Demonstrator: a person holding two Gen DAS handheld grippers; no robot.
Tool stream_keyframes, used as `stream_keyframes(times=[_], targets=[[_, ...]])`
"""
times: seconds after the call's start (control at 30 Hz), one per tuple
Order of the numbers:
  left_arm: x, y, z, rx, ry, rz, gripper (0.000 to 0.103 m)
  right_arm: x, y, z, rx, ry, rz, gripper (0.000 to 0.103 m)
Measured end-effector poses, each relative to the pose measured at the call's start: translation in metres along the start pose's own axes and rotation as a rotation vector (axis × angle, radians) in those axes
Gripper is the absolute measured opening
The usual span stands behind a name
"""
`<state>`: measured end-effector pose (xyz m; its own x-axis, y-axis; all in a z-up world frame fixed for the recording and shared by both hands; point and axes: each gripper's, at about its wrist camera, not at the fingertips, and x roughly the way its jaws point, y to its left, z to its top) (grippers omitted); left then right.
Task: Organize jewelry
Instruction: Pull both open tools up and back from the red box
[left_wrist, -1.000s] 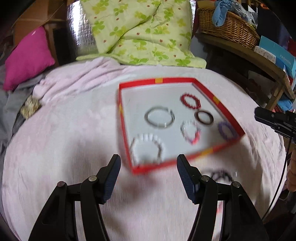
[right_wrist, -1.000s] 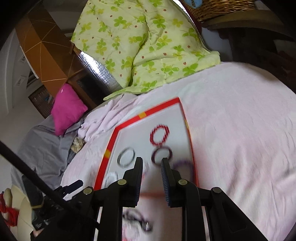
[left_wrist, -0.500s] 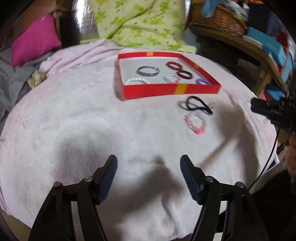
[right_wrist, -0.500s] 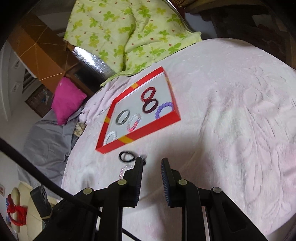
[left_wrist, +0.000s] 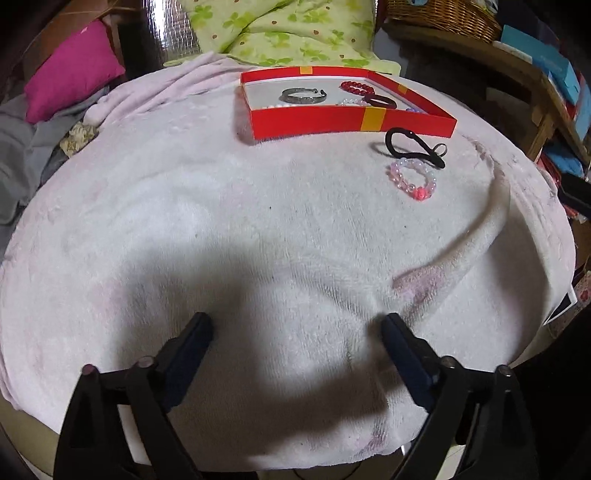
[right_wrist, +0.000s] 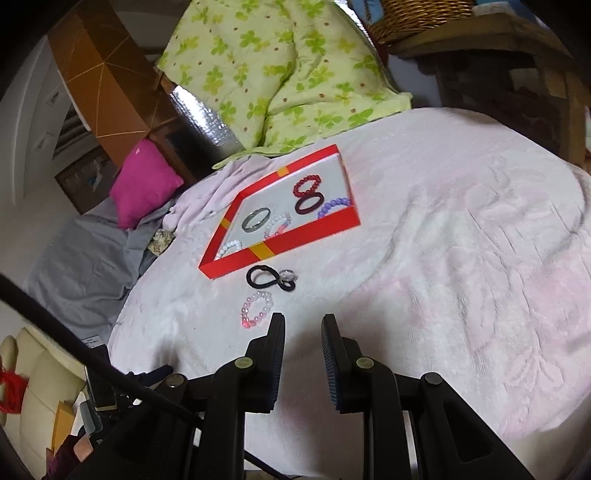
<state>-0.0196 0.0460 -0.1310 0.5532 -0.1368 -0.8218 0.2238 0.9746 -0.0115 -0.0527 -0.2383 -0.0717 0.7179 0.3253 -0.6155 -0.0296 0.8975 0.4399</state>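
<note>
The left gripper hangs over the near part of a pale pink blanket, with its two fingers spread wide and nothing between them. The right gripper has its fingers narrow, with only a small gap, and it also holds nothing.

Far ahead of the left gripper stands a red box with a yellow stripe on its front wall. Inside it, seen from the left wrist, lie a silver bangle, a red bead bracelet and a dark brown ring-shaped bracelet. The right wrist view shows also a purple bead bracelet, a clear and pink bead bracelet and a white bead bracelet in the same box.

Outside the box, ahead and to the right of the left gripper, a black hair tie lies on the blanket just in front of the box wall, with a small silver ring touching its right end. A pink bead bracelet lies just beside the hair tie, on the side nearer to the gripper. From the right gripper, this pink bracelet is just ahead and slightly to the left of the left finger, not touching it.

Behind the box lies a green flowered quilt, and to the far left a magenta pillow.
</note>
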Motion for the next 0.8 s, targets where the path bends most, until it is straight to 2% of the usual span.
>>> stream_keyframes(times=[0.1,0.2,0.37,0.47,0.53,0.67,0.8], targets=[[0.002,-0.004,-0.003,0.012,0.018,0.007,0.103,-0.004,0.008,-0.007,0.004,0.029,-0.03,0.023],[0.002,-0.002,-0.004,0.018,0.033,-0.02,0.103,-0.015,0.032,-0.002,-0.042,0.046,-0.038,0.023],[-0.001,-0.001,-0.004,0.016,0.057,-0.03,0.103,-0.043,0.073,0.019,-0.124,-0.037,0.037,0.023],[-0.007,-0.001,-0.003,0.006,0.05,-0.001,0.103,-0.055,0.084,0.019,-0.146,-0.071,0.082,0.023],[-0.024,-0.002,-0.003,-0.007,-0.001,0.028,0.102,-0.06,0.087,0.012,-0.165,-0.085,0.102,0.023],[-0.066,-0.002,-0.012,-0.037,-0.145,0.04,0.103,-0.062,0.087,-0.003,-0.176,-0.087,0.123,0.023],[-0.098,-0.007,-0.014,-0.052,-0.189,0.068,0.103,-0.063,0.08,-0.009,-0.153,-0.076,0.153,0.023]])
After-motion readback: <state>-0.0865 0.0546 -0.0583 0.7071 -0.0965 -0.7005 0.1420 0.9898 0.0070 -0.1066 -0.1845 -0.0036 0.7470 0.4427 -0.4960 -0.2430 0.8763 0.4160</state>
